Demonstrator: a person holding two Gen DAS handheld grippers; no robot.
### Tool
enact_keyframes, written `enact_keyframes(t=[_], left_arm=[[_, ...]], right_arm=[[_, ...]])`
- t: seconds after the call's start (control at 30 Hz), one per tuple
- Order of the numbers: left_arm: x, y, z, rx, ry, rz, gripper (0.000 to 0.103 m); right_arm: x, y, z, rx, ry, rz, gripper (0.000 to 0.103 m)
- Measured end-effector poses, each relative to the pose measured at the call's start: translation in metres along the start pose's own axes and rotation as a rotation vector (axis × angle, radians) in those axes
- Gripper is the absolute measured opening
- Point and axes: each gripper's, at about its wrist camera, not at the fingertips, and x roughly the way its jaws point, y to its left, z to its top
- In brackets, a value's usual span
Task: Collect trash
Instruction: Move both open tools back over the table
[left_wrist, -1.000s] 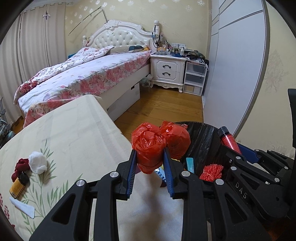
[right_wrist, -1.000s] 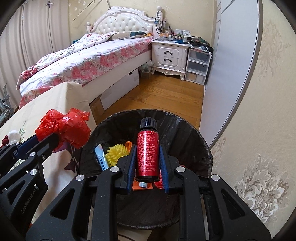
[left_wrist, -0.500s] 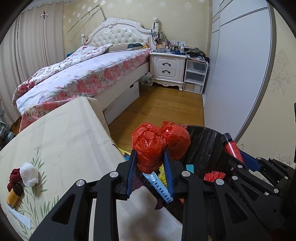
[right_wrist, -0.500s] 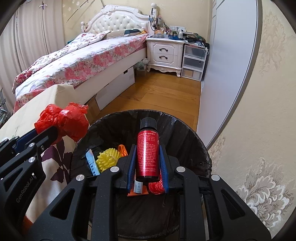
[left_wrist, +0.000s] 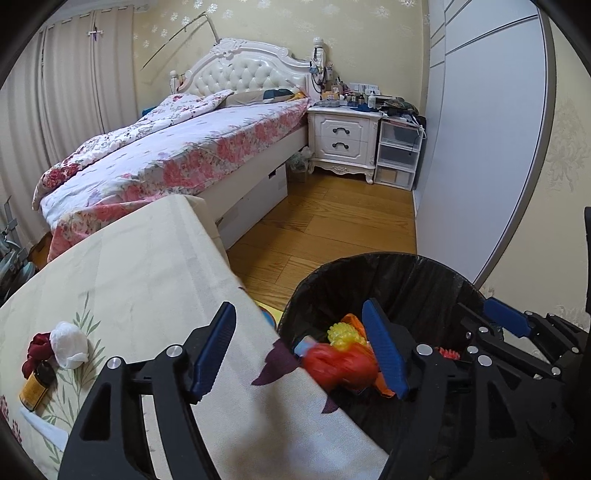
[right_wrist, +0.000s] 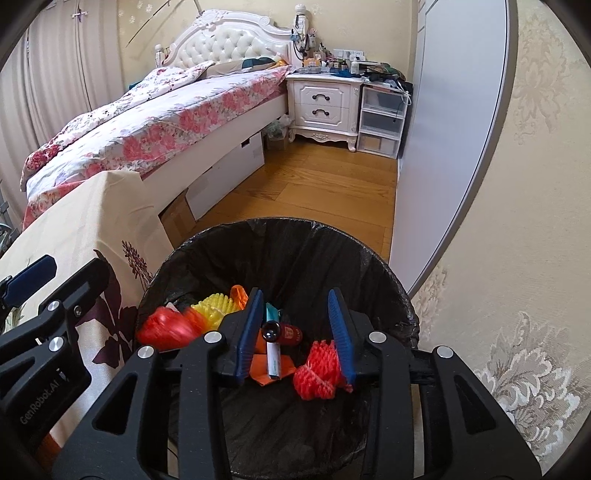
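A black-lined round trash bin (right_wrist: 280, 266) was seen on honey wood flooring (left_wrist: 332, 218), a cream floral-cloth table (left_wrist: 129, 266) at nine o'clock. Both the left gripper (left_wrist: 299, 354) and right gripper (right_wrist: 295, 332) were opening, nothing pinched, above a blurred red plastic bag (left_wrist: 340, 365) and red bottle (right_wrist: 286, 334).

My left wrist camera looks forward and steeply down along its jaws, close over the edge where the counter (left_wrist: 140, 280) meets the bin (left_wrist: 417, 273), which sits at four o'clock. My right wrist camera tilts down likewise, directly above the bin (right_wrist: 280, 240), counter at nine o'clock. Both share the bin, the bed (left_wrist: 177, 155) at eleven o'clock and the nightstand (right_wrist: 321, 101).
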Motion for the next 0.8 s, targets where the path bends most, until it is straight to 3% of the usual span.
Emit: enact_keyframes(t=[0.23,0.8], left_arm=[[-0.014,0.022,-0.013,-0.049,0.013,0.039,0.07],[-0.049,0.088,-0.051,-0.169,0.053,0.186,0.07]], right_arm=[[-0.011,0.01,-0.001,-0.019,-0.012,0.022,0.05],[-0.041,0.091,-0.026,-0.171,0.002,0.175,0.052]])
